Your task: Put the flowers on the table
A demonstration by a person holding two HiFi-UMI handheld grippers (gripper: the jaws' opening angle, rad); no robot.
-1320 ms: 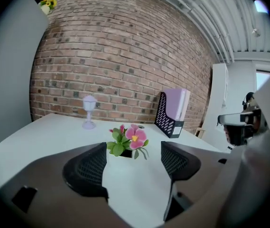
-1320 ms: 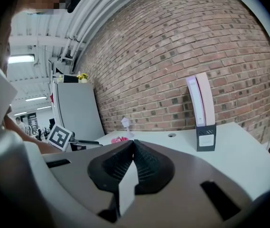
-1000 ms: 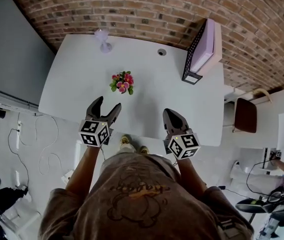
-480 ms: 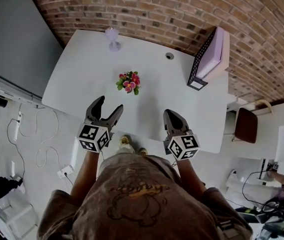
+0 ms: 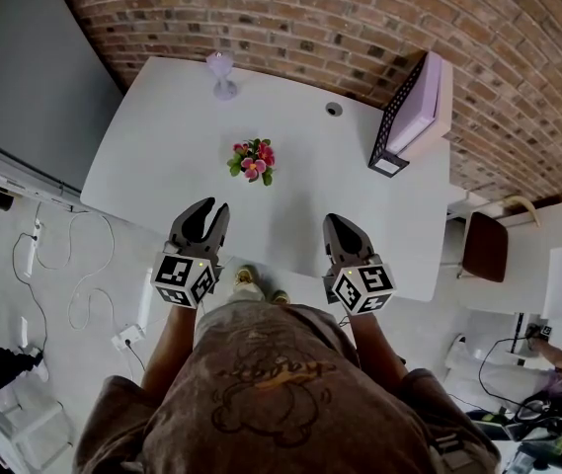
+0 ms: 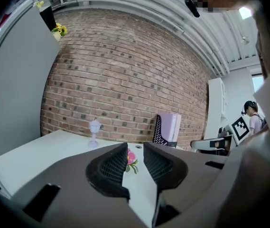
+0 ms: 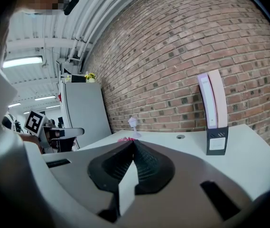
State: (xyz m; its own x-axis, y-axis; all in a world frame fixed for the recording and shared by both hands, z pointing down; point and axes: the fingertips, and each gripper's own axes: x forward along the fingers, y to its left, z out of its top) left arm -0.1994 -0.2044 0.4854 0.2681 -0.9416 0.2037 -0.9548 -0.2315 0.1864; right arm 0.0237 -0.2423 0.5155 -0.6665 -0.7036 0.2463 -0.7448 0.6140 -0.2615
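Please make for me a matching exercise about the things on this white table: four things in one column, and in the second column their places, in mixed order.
Things:
1. flowers
2. pale purple ornament
3. file holder
4. cable hole

Places:
A. far left corner of the table
B. far edge, between the ornament and the file holder
C. middle of the table, apart from everything else
D. right end, standing upright

Pairs: 1-C, 2-A, 3-D, 4-B

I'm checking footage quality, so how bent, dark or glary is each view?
Head view: sharp and evenly lit, though the table edges bow. Left gripper view: strong fisheye, black corners, and the brick wall curves. Right gripper view: the same bending, and the ceiling lamp glares white.
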